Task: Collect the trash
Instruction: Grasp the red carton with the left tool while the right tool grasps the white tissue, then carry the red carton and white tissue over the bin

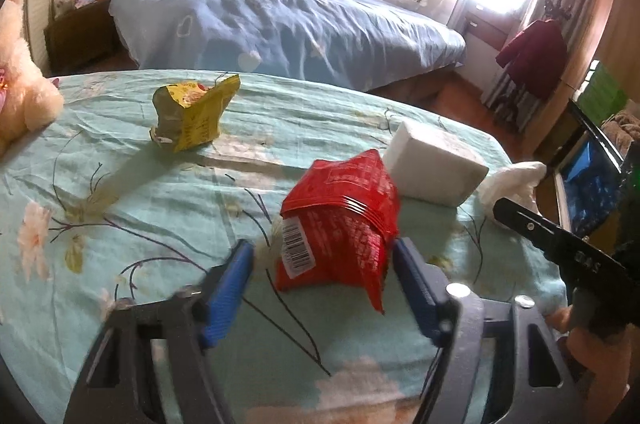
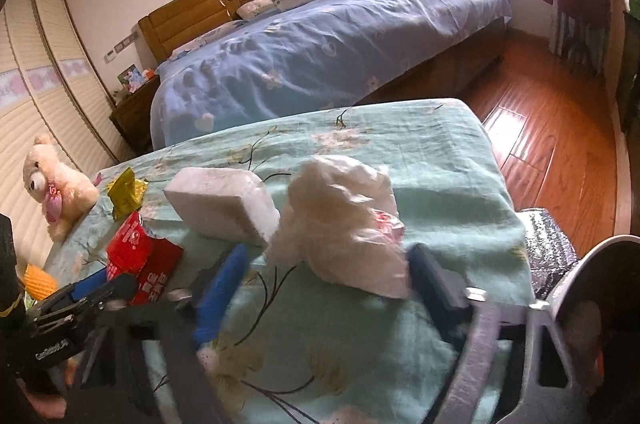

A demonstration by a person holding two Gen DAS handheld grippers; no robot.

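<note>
We see left claw [image 1: 324, 264] half-wide, pads flanking a crinkly red foil bag [image 1: 340, 220]; right claw [image 2: 328, 264] half-wide around crumpled white tissue [image 2: 340, 220]; white block [image 2: 224, 204] just behind.

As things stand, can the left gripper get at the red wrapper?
Probably yes: the left gripper already straddles the red wrapper, its right pad touching or nearly touching it, nothing between them.

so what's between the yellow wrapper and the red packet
Nothing: only bare floral sheet separates the yellow wrapper from the red packet, clearest in the left wrist view.
</note>
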